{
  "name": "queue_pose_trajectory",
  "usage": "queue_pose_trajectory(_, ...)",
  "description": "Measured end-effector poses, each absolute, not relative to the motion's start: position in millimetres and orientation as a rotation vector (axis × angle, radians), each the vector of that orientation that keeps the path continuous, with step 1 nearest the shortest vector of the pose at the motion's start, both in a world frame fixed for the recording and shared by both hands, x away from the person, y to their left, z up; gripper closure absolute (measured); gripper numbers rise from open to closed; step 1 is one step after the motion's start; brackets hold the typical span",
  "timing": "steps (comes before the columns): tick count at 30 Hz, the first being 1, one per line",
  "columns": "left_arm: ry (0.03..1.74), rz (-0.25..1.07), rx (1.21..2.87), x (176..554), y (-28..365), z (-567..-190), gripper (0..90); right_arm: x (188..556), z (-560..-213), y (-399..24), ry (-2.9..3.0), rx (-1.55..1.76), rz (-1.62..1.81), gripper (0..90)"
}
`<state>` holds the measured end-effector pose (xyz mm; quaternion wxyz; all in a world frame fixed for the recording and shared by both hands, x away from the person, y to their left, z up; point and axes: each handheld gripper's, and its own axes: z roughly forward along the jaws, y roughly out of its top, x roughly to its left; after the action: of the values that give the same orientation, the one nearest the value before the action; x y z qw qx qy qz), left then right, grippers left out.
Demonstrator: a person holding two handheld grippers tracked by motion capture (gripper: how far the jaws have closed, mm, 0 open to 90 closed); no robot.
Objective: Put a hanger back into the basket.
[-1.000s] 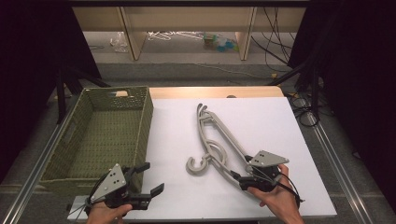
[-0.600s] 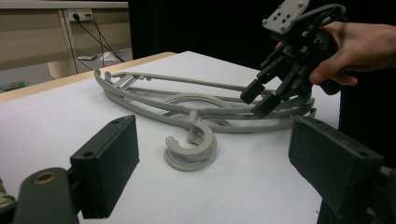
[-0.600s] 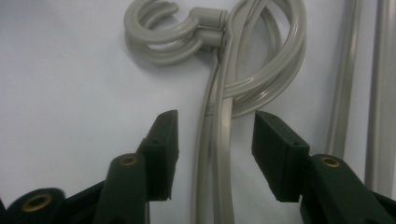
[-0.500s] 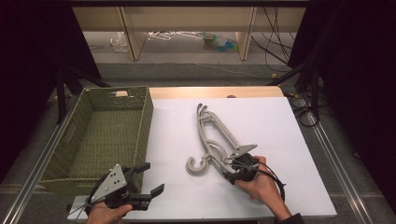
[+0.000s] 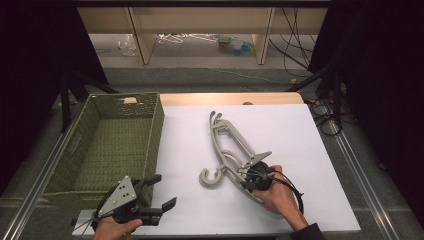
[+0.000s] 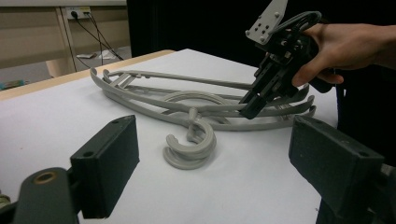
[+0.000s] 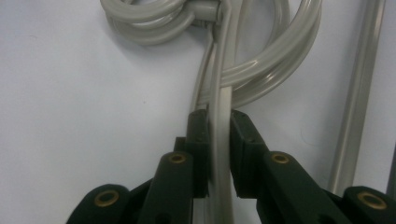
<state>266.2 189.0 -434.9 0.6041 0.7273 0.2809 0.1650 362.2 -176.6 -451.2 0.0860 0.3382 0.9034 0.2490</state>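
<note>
A stack of grey plastic hangers (image 5: 226, 140) lies in the middle of the white table, hooks (image 5: 212, 178) toward the front. My right gripper (image 5: 246, 176) points down at the near end of the stack. Its jaws have just been closing, and they now pinch one thin hanger arm (image 7: 219, 84) between the pads. In the right gripper view the gripper (image 7: 218, 126) is shut on that arm just below the hooks. In the left gripper view the right gripper (image 6: 250, 106) stands on the hangers (image 6: 187, 100). My left gripper (image 5: 162, 191) rests open at the front left, its pads (image 6: 105, 158) wide apart and holding nothing.
A green woven basket (image 5: 155, 135) stands on the left side of the table, close to the left gripper. The white table surface (image 5: 280, 130) runs to its edge on the right. Shelves and cables lie beyond the far edge.
The right hand moved left and forward to the hangers, tipped downward, and its jaws closed on a hanger arm. The left gripper stayed where it was.
</note>
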Motion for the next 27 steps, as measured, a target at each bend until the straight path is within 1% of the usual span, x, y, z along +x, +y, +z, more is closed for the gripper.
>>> queue_pose_trajectory(2, 0.655, 0.369, 1.669, 266.6, 187.7, -436.1, 15.8, 361.6, -448.8, -176.5, 2.691, 1.019, 0.745, 80.9)
queue_pose_trajectory(9, 0.649, 0.394, 1.699, 266.4, 187.8, -434.9, 15.8, 358.6, -435.9, -179.9, 2.689, 0.973, 0.753, 81.4)
queue_pose_trajectory(11, 0.641, 0.406, 1.703, 267.2, 186.9, -433.7, 16.0, 358.9, -430.6, -184.0, 2.703, 0.948, 0.758, 81.6)
queue_pose_trajectory(14, 0.628, 0.483, 1.751, 268.5, 183.8, -432.0, 16.9, 357.6, -422.7, -188.9, 2.72, 0.906, 0.792, 81.7)
queue_pose_trajectory(17, 0.631, 0.476, 1.741, 269.9, 179.5, -430.9, 17.5, 355.7, -415.7, -191.7, 2.733, 0.877, 0.802, 81.7)
queue_pose_trajectory(19, 0.574, 0.516, 1.774, 274.9, 173.0, -427.2, 20.1, 353.0, -407.3, -197.3, 2.771, 0.798, 0.843, 81.7)
queue_pose_trajectory(21, 0.556, 0.534, 1.808, 277.2, 167.5, -425.2, 25.0, 349.9, -402.6, -201.5, 2.811, 0.759, 0.874, 81.7)
queue_pose_trajectory(24, 0.543, 0.564, 1.89, 283.9, 155.4, -422.4, 26.2, 345.8, -397.7, -206.1, 2.828, 0.721, 0.881, 81.8)
queue_pose_trajectory(25, 0.543, 0.564, 1.89, 283.9, 155.4, -422.4, 26.7, 345.8, -397.7, -206.1, 2.828, 0.721, 0.881, 81.8)
queue_pose_trajectory(27, 0.518, 0.583, 1.951, 294.2, 142.5, -420.7, 28.1, 342.6, -393.9, -208.3, 2.853, 0.68, 0.895, 81.8)
